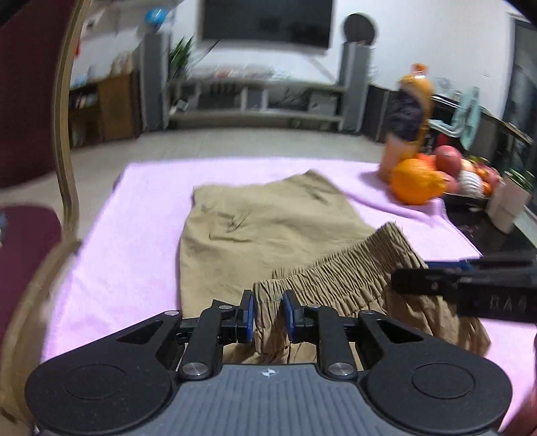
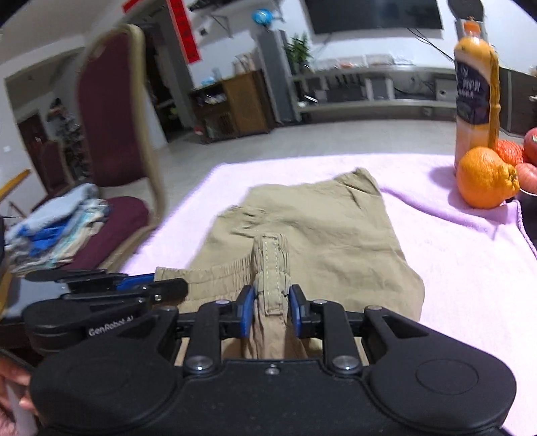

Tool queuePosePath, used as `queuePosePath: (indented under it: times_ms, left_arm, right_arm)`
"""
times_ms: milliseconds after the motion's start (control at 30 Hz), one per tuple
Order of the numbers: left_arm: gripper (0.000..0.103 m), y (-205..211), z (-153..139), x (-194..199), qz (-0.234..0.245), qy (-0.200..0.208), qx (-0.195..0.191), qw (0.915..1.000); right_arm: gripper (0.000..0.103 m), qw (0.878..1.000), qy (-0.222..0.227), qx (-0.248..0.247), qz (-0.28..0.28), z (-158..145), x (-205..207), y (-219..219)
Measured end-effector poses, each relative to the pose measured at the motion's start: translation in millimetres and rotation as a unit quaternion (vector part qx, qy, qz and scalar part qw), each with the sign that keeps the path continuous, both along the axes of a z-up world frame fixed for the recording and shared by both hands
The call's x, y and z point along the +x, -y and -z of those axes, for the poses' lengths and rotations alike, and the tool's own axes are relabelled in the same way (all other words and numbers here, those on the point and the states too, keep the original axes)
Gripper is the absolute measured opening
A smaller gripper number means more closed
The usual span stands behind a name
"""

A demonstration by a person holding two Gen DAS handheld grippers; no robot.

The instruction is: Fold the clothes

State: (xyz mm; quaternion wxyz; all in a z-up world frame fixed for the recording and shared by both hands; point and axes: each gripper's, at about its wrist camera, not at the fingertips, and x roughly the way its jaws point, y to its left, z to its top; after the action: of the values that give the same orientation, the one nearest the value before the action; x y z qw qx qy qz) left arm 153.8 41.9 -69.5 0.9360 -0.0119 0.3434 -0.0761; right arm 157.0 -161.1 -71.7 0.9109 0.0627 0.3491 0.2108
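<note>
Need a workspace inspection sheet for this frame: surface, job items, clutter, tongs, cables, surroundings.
Surface: pink cloth covers the table.
Job's things: khaki shorts lie on the cloth, with the elastic waistband lifted at the near edge.
Clutter: orange, juice bottle and a fruit bowl at the far right corner.
Tongs: left tongs pinch the waistband; right tongs are shut on the waistband at a belt loop.
Cables: wires hang below the wall TV.
Surroundings: maroon chair with stacked clothes on its seat; shelving along the far wall.
</note>
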Motion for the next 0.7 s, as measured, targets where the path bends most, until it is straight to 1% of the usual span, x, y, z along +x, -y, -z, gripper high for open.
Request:
queuePosePath:
  times_ms: [100, 133, 167, 200, 233, 300, 333, 367, 400, 433, 467, 500, 533, 567, 600, 633, 667, 700]
  left_arm:
    - [0.024, 3.5, 16.9, 16.9, -0.012, -0.019, 0.015, 0.9996]
    - [0.029, 3.8, 22.1, 20.4, -0.017, -0.025, 0.021, 0.9993]
    - [0.034, 4.0, 26.4, 23.0, -0.022, -0.026, 0.025, 0.9991]
    - [0.038, 4.2, 28.3, 23.9, -0.028, -0.024, 0.029, 0.9989]
    - [0.042, 3.4, 27.3, 24.4, -0.032, -0.023, 0.031, 0.9987]
    - [0.042, -5.6, 16.9, 22.8, -0.045, -0.018, 0.018, 0.9987]
    - [0.042, -12.1, 9.0, 19.4, -0.058, -0.01, 0.005, 0.9983]
    - [0.044, -19.2, 0.6, 14.2, -0.07, 0.001, -0.009, 0.9975]
    - [0.044, -26.4, -7.7, 6.0, -0.077, 0.016, -0.021, 0.9967]
    - [0.043, -32.0, -14.8, -3.9, -0.074, 0.029, -0.027, 0.9964]
    - [0.038, -34.6, -19.5, -13.4, -0.061, 0.034, -0.026, 0.9972]
    - [0.035, -35.9, -22.9, -22.2, -0.042, 0.034, -0.023, 0.9983]
    - [0.026, -35.2, -22.9, -30.0, -0.014, 0.03, -0.027, 0.9991]
    - [0.023, -33.0, -20.5, -37.1, 0.019, 0.024, -0.034, 0.999]
    - [0.023, -29.5, -16.6, -41.9, 0.046, 0.017, -0.04, 0.998]
    - [0.023, -25.2, -11.7, -45.0, 0.068, 0.009, -0.044, 0.9967]
    - [0.02, -19.8, -5.4, -45.8, 0.08, 0.003, -0.04, 0.996]
    - [0.018, -14.6, 2.0, -42.2, 0.08, -0.006, -0.029, 0.9964]
  right_arm:
    - [0.024, 1.0, -0.02, -0.007, 0.017, 20.9, 22.3, -3.8]
    - [0.029, 0.999, -0.029, -0.018, 0.024, 28.5, 28.1, -5.0]
    - [0.038, 0.998, -0.042, -0.031, 0.03, 36.3, 33.4, -7.9]
    - [0.041, 0.997, -0.062, -0.044, 0.034, 45.0, 39.9, -9.3]
    - [0.043, 0.995, -0.078, -0.043, 0.038, 51.1, 42.3, -7.7]
    - [0.049, 0.995, -0.087, -0.025, 0.05, 49.3, 38.7, -0.2]
    - [0.054, 0.994, -0.088, -0.017, 0.056, 47.1, 36.0, 4.1]
    - [0.059, 0.995, -0.081, -0.011, 0.061, 40.3, 30.6, 10.0]
    - [0.061, 0.995, -0.073, -0.003, 0.065, 33.4, 24.9, 16.1]
    - [0.067, 0.996, -0.063, 0.01, 0.065, 26.3, 18.3, 23.0]
    - [0.072, 0.996, -0.055, 0.024, 0.064, 19.9, 11.8, 29.8]
    - [0.073, 0.996, -0.053, 0.04, 0.06, 15.7, 5.2, 36.6]
    - [0.073, 0.995, -0.053, 0.056, 0.056, 12.5, -1.0, 43.0]
    - [0.072, 0.994, -0.058, 0.075, 0.048, 12.1, -6.3, 48.0]
    - [0.07, 0.993, -0.065, 0.095, 0.039, 12.4, -10.2, 52.3]
    - [0.056, 0.99, -0.079, 0.117, 0.027, 15.3, -9.3, 54.0]
    - [0.037, 0.985, -0.097, 0.141, 0.016, 20.2, -8.1, 54.8]
    - [0.031, 0.979, -0.12, 0.164, 0.007, 26.9, -5.0, 54.4]
